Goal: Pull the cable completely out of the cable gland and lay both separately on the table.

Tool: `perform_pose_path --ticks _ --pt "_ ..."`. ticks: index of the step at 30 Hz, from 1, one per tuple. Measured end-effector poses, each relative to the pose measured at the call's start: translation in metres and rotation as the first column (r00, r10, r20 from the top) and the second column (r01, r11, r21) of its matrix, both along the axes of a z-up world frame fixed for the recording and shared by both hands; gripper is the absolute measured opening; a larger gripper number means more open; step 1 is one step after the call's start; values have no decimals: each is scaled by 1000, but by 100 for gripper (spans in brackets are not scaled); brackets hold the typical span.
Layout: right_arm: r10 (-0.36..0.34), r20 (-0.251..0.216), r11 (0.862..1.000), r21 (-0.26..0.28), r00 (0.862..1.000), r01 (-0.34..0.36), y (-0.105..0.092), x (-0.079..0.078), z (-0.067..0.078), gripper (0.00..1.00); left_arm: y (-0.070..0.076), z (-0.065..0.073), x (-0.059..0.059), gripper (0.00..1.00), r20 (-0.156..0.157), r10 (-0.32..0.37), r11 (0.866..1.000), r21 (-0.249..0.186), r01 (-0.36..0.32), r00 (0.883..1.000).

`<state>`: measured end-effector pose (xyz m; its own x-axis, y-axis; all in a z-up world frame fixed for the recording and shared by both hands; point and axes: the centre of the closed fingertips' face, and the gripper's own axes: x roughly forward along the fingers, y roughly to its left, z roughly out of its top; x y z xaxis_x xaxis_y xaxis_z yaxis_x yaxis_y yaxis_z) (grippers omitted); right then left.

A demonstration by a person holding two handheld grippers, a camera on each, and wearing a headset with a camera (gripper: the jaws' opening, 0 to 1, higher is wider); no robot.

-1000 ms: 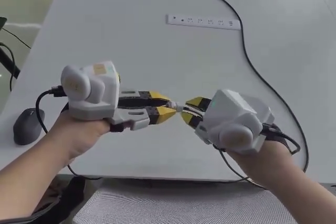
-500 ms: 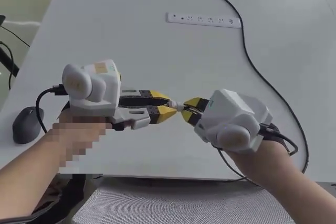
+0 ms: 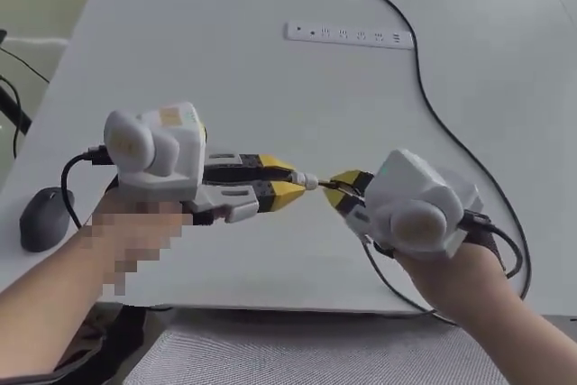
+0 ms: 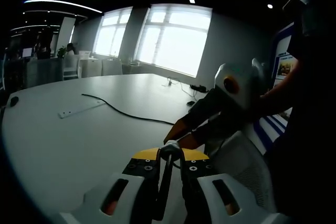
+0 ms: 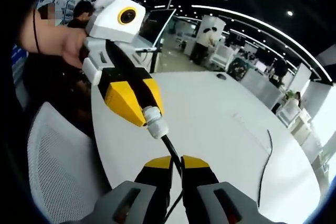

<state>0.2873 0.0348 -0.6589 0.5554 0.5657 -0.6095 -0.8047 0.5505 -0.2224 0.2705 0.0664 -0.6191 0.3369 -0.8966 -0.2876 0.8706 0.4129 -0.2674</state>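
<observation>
**Gland and cable bridged between both grippers above the table's near edge**

Nearest the person, a grey mesh chair seat shows below the front edge of the white table. Just above that edge the two grippers meet almost tip to tip, both held in the air over the tabletop.

The left gripper has its yellow jaws closed on the white cable gland. The gland sticks out just past the jaw tips, pointing at the other gripper. In the left gripper view the gland sits clamped between the two tips.

The thin black cable comes out of the gland's free end, so it is not yet pulled out. It runs a short, straight stretch and passes between the jaws of the right gripper, which are pinched together on it. In the head view only a small gap separates the two sets of tips, with the gland and that bit of cable bridging it. Neither piece lies on the table.

Farther out, a dark computer mouse rests near the table's left edge, beside the left arm. A white power strip lies flat toward the far side. A long black cord passes the strip's right end and curves down the table's right side towards the near edge.
</observation>
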Motion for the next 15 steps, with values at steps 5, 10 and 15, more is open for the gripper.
perform_pose_path --ticks 5,10,15 --pt "-43 -47 998 48 998 45 -5 3 -7 1 -1 1 1 15 2 0 1000 1 0 1000" --pt "-55 -75 997 41 996 58 -11 1 -18 0 0 0 1 15 5 1 1000 7 -1 1000" --pt "-98 -129 993 57 987 106 -22 -2 -32 0 1 -1 0 15 1 2 1000 13 -2 1000"
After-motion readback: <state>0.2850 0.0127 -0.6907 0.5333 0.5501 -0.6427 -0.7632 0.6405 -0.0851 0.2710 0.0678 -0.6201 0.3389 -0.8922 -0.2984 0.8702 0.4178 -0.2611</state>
